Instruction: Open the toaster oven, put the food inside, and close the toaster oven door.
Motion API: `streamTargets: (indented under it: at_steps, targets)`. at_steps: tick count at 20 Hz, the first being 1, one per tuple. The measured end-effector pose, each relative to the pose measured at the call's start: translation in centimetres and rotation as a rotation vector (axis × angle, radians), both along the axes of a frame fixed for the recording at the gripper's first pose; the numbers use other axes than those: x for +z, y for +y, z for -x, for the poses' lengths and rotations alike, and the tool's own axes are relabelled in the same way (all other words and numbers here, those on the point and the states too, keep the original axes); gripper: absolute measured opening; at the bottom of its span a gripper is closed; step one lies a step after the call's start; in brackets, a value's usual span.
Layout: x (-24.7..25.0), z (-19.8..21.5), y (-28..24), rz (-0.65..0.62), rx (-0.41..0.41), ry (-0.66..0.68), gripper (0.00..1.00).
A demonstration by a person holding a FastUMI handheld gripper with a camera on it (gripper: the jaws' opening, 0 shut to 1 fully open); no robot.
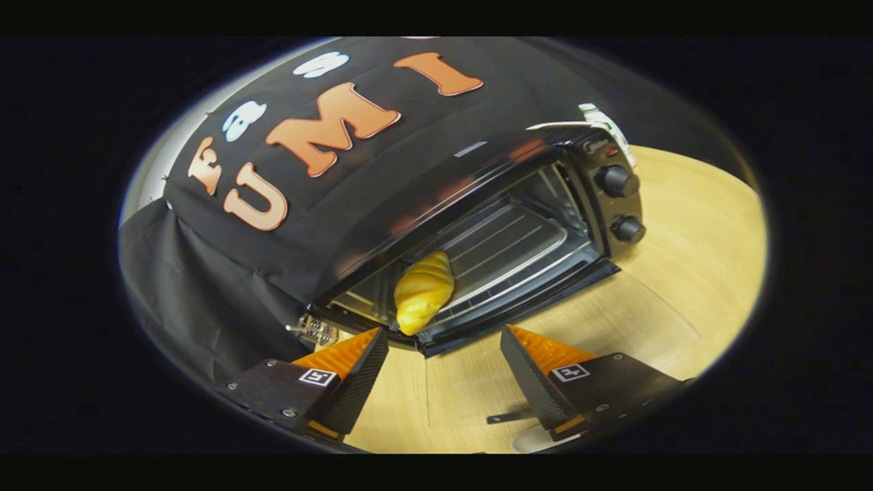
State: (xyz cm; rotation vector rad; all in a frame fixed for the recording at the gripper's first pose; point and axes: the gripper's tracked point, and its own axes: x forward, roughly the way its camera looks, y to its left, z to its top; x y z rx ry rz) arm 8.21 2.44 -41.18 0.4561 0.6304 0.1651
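The black toaster oven (477, 204) stands tilted in the gripper view on the wooden table (689, 273), its front open and the chamber exposed. A yellow croissant (423, 292) lies inside on the wire rack (505, 249), near the front left of the opening. My gripper (443, 334) is open just short of the oven's lower front edge. Its orange-and-black fingers (354, 368) are spread wide with nothing between them. The croissant sits just ahead of the left finger, apart from it.
Two black knobs (617, 181) sit on the oven's right panel. A white bottle with green print (607, 126) stands behind the oven's right corner. A small metal wire item (315, 331) pokes out at the oven's left end. Bare wood spreads to the right.
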Motion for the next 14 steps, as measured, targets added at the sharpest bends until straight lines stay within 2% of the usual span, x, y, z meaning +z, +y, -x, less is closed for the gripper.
streamTargets:
  at_steps: [5,9,14]
  targets:
    - [-0.3,4.2,-3.2,0.148,0.013,-0.002,0.99]
    - [-1.3,7.0,-5.4,0.317,0.021,0.002,0.99]
    - [-3.5,9.6,-7.2,0.423,0.053,0.043,0.98]
